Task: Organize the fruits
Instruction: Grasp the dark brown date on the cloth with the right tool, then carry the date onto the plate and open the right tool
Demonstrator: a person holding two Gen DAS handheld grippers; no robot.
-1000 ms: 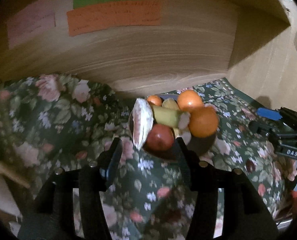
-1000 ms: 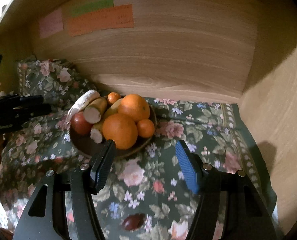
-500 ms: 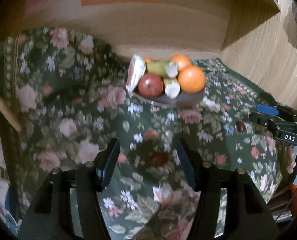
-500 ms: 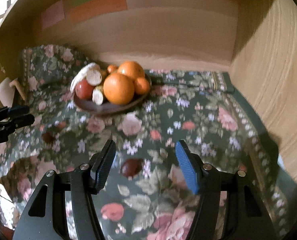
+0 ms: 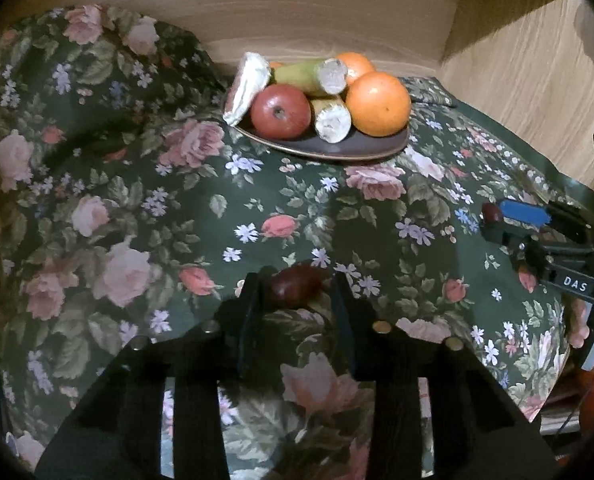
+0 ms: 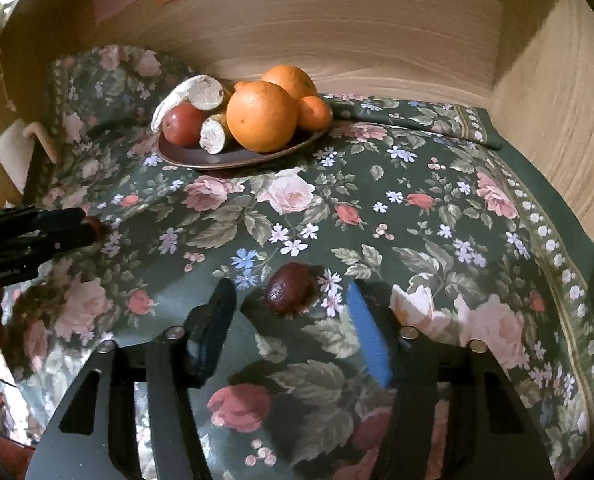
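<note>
Left tongs (image 5: 295, 282) low over the floral cloth (image 5: 185, 200) on the worktop, fingers spread partly apart, with a small dark red fruit (image 5: 295, 285) lying between the tips; touching or not, cannot tell. Right tongs (image 6: 291, 300) wide open, holding nothing, a second dark brown-red fruit (image 6: 290, 288) resting on the cloth between the two fingers, apart from both. Farther back, near the wooden wall (image 6: 337, 20), a dark plate (image 6: 237, 158) carrying two big oranges (image 6: 262, 116), a smaller orange (image 6: 315, 113), a red apple (image 6: 183, 124), two cut banana pieces (image 6: 213, 136) and a pale peeled fruit wedge (image 5: 247, 88). In left view, right tongs at the far right edge beside its dark fruit.
</note>
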